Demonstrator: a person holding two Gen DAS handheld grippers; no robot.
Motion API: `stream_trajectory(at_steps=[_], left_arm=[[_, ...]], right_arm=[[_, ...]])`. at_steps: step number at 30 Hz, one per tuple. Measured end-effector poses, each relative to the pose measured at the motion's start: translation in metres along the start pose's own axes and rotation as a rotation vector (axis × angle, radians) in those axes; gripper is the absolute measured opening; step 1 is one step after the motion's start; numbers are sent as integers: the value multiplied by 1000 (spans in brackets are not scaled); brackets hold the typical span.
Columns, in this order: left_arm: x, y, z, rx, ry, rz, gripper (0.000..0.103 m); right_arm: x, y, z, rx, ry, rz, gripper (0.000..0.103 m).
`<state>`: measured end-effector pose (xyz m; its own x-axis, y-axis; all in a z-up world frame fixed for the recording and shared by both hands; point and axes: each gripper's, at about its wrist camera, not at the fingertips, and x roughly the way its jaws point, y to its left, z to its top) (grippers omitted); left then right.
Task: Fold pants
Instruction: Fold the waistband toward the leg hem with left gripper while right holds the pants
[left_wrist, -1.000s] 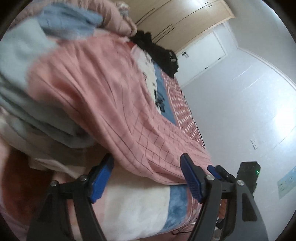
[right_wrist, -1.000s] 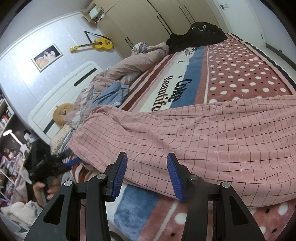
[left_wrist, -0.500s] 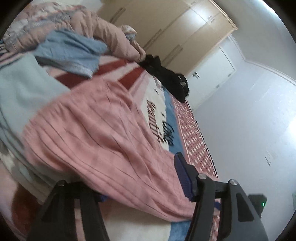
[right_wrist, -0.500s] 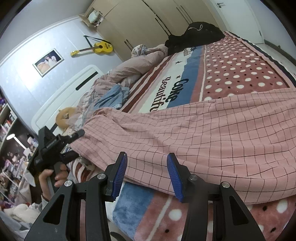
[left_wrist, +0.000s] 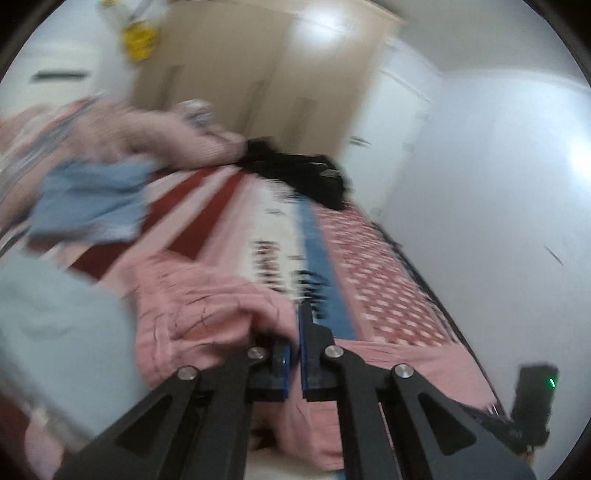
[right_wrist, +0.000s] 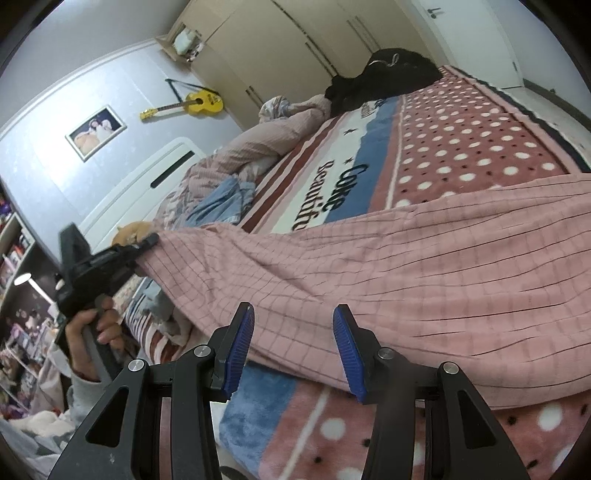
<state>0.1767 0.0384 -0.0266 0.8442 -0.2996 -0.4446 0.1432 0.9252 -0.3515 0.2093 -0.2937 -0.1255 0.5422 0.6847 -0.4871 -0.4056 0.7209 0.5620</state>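
Across the bed (right_wrist: 461, 122), the pink checked pants (right_wrist: 369, 273) lie spread on the blanket, one end pinched in the closed left claw (left_wrist: 293, 354), while the right claw (right_wrist: 293, 350) hangs wide open and empty over their near edge.

We see a bed blanket (right_wrist: 461, 133) with white polka dots on red, a blue band and the lettering "Coke Beautifu". A black bag (right_wrist: 384, 74) sits at its far end, beside a rumpled pink duvet (right_wrist: 266, 144) and a blue garment (right_wrist: 221, 199). A yellow guitar (right_wrist: 199, 103) and a framed photo (right_wrist: 96, 131) hang on the wall by beige wardrobes (right_wrist: 295, 44).
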Motion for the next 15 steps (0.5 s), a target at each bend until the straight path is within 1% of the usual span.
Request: stream_trajectory(at_steps=[3,4,6,7,9,12,14,15], left_arm=[[22,-47,-2,102,38,-56,1],[33,-62,-6,131,66,-88,1],[59,-88,-21,160,152,-180,1],[71,-101,-32,186,194,-204,1],[89,-123,-57,252,269,-222,1],[103,-130,-87,287,372,-246,2],[96,-126,-93,275,395,-258,3],[91,-121,-92,273,400,-260,10]], right_arm=[[-16,-12,3,19,-35,-20,41],[-20,-14,4,22,-41,-25,41],[-32,-22,4,32,-59,-46,41],[-37,-26,4,37,-67,-59,41],[-47,-35,3,52,-77,-82,41],[-56,-49,-2,80,-77,-110,41],[-57,-57,-4,89,-67,-127,41],[-57,-58,-5,90,-64,-131,41]])
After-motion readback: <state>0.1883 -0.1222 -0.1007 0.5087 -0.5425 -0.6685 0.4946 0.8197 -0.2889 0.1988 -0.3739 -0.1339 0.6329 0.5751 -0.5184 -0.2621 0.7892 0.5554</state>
